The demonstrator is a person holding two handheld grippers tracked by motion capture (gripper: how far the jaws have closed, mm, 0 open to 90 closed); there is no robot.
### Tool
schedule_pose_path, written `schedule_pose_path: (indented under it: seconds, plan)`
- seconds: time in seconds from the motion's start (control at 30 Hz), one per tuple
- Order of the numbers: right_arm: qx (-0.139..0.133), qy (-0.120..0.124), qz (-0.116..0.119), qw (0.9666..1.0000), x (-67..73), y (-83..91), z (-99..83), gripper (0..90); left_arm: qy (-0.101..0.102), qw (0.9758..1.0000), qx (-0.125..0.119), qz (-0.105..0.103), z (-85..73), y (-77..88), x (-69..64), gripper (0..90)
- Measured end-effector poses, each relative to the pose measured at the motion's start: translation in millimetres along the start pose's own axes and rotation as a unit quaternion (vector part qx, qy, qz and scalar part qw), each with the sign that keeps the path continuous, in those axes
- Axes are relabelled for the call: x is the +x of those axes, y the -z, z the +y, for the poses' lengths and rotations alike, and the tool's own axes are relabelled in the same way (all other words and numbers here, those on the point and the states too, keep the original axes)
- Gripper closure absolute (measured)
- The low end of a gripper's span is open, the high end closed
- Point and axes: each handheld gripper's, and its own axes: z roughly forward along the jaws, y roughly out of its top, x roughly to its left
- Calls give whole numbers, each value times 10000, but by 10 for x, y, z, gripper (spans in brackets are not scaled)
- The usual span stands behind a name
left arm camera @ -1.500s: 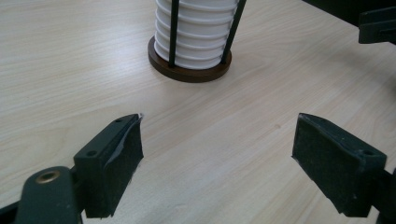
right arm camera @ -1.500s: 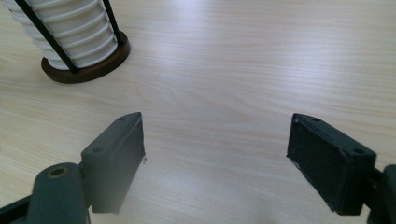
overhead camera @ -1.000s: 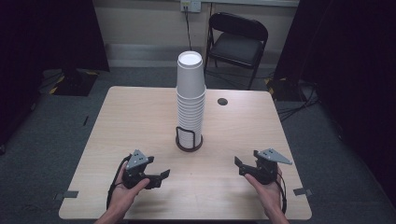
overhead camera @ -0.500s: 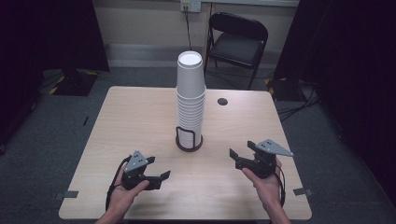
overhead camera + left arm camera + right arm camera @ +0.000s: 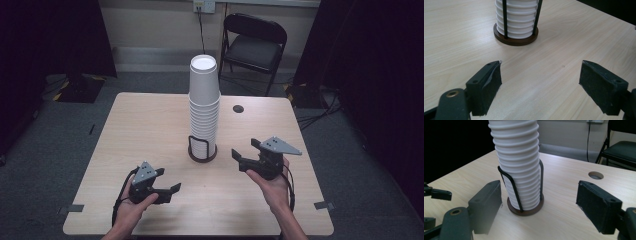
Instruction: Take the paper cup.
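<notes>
A tall stack of white paper cups (image 5: 203, 100) stands upright in a black wire holder with a round brown base (image 5: 202, 154) at the middle of the wooden table (image 5: 145, 125). My left gripper (image 5: 172, 192) rests low near the front edge, left of the holder, open and empty. In the left gripper view its jaws (image 5: 540, 85) stand wide apart, and the holder base (image 5: 515, 40) lies ahead of them. My right gripper (image 5: 243, 152) is held just right of the holder, open and empty. In the right gripper view (image 5: 537, 205) the cup stack (image 5: 517, 157) stands between and beyond the jaws.
A round hole (image 5: 238, 108) is cut in the table behind and right of the stack. A black folding chair (image 5: 255, 45) stands beyond the far edge. The left gripper (image 5: 436, 193) shows at the left side of the right gripper view.
My right gripper has risen and moved forward and left, closer to the cup holder. The left gripper has stayed almost in place.
</notes>
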Motion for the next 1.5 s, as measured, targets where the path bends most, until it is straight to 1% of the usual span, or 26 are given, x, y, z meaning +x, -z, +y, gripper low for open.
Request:
schedule_pose_path:
  seconds: [0.1,0.13,0.17,0.23,0.33,0.37,0.43,0.5,0.53,0.57,0.6,0.73,0.83,0.97,1.0,1.03,1.07,1.1,1.13,1.17,1.2,1.23,1.27,1.33,1.37,1.5]
  plan:
    - [-149,42,75,9999,34,-19,131,186,-8,10000,11,-10,-2,-3,-8,181]
    - [-149,42,75,9999,34,-19,131,186,-20,10000,14,-25,-5,-4,-9,181]
    - [-219,64,108,9997,49,-26,203,186,-24,10000,-4,-51,-5,-1,-10,180]
    - [-274,78,164,9995,67,-34,271,186,13,9999,-86,-101,2,9,-6,178]
    - [-335,86,204,9992,86,-43,331,187,-8,9999,-69,-90,2,13,-7,179]
    - [-390,66,300,9988,97,-63,389,193,-13,9999,-62,-100,0,10,-7,179]
    - [-444,146,323,9984,120,-81,451,198,-62,9999,-30,-91,-8,2,-14,182]
    - [-482,164,338,9981,133,-94,516,198,-36,9999,-21,-122,-13,-4,-20,182]
    - [-482,164,338,9981,133,-94,516,198,-76,9999,-15,-109,-13,-4,-22,182]
    - [-519,150,370,9979,142,-116,580,195,-83,9999,-8,-95,-11,-4,-31,182]
    - [-519,150,370,9979,142,-116,580,195,-100,9999,-14,-99,-8,-2,-35,182]
    - [-492,246,504,9972,171,-165,714,184,-108,9999,-28,-78,-6,4,-36,182]
    - [-567,357,515,9964,215,-193,798,181,-92,9999,-39,-48,-7,8,-36,181]
    - [-651,380,524,9958,235,-245,911,166,-110,9999,-15,-68,-9,6,-35,179]
    - [-651,380,524,9958,235,-245,911,166,-117,9999,-18,-75,-8,4,-38,179]
    - [-710,350,547,9954,241,-263,959,155,-146,9999,-14,-88,-8,-2,-42,179]
    - [-707,358,526,9955,246,-273,987,136,-124,9999,-16,-98,-9,-7,-49,179]
    - [-707,358,526,9955,246,-273,987,136,-124,9999,-16,-98,-9,-7,-49,179]
    - [-786,367,525,9948,254,-291,1043,135,-157,9998,6,-97,-7,-8,-55,180]
    - [-786,367,525,9948,254,-291,1043,135,-157,9998,6,-97,-7,-8,-55,180]
    - [-793,401,538,9946,267,-315,1102,134,-174,9998,25,-27,-9,-10,-57,180]
    - [-793,401,538,9946,267,-315,1102,134,-174,9998,25,-27,-9,-10,-57,180]
    - [-807,430,568,9942,281,-347,1157,134,-138,9999,35,-25,-12,-11,-52,179]
    - [-783,428,562,9944,293,-366,1183,133,-142,9999,36,-22,-12,-8,-49,179]
    - [-756,464,594,9943,305,-404,1227,134,-141,9999,27,-12,-13,-6,-42,180]
    - [-772,474,595,9941,320,-451,1283,133,-140,9999,30,-23,-14,-3,-42,181]
